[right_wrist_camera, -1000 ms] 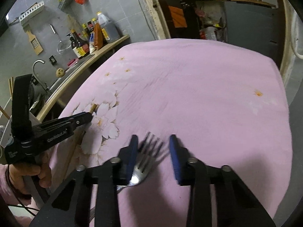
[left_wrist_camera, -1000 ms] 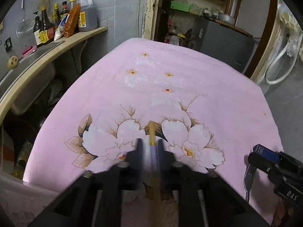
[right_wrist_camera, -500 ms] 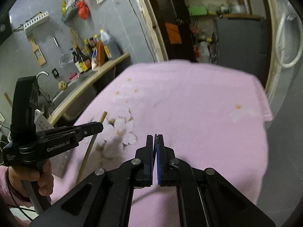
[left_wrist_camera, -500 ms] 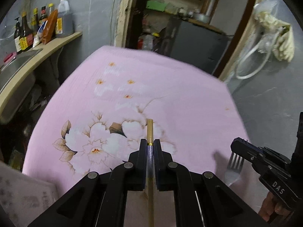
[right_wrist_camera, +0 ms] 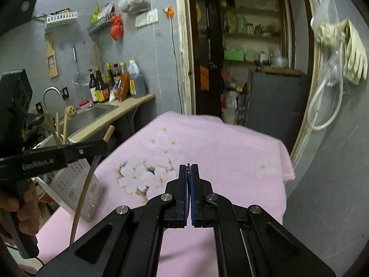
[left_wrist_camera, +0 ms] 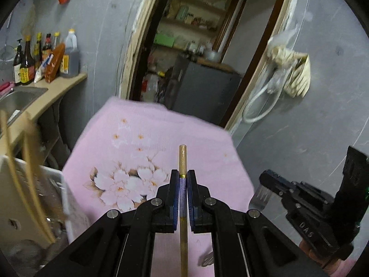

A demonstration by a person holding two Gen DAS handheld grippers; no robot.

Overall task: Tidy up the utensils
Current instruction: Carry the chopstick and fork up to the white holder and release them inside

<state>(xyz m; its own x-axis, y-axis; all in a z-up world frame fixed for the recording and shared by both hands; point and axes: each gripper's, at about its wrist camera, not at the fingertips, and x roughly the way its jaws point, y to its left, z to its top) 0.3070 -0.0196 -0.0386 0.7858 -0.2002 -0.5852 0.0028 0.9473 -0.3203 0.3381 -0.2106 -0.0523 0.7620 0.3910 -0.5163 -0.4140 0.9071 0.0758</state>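
Note:
My left gripper (left_wrist_camera: pixel 183 177) is shut on a wooden chopstick (left_wrist_camera: pixel 182 159) with a purple band, held above the pink flowered cloth (left_wrist_camera: pixel 143 143). The right wrist view shows the same gripper (right_wrist_camera: pixel 105 143) at the left, with the chopstick (right_wrist_camera: pixel 84 189) hanging down from it. My right gripper (right_wrist_camera: pixel 189 168) is shut, pads together. In the left wrist view that gripper (left_wrist_camera: pixel 264 179) has a metal fork (left_wrist_camera: pixel 259 197) clamped by its head, tines up. The fork is hidden in the right wrist view.
A white perforated utensil holder (right_wrist_camera: pixel 78 184) with several chopsticks (right_wrist_camera: pixel 61 127) stands at the cloth's left edge. Beyond it are a sink counter (right_wrist_camera: pixel 129 106) with bottles (right_wrist_camera: pixel 101 85), a doorway with a dark cabinet (right_wrist_camera: pixel 276 101), and a hose (right_wrist_camera: pixel 322 115) on the right wall.
The right gripper closed on the fork and lifted it off the cloth. The left gripper rose with the chopstick. Both views now look from higher, toward the doorway.

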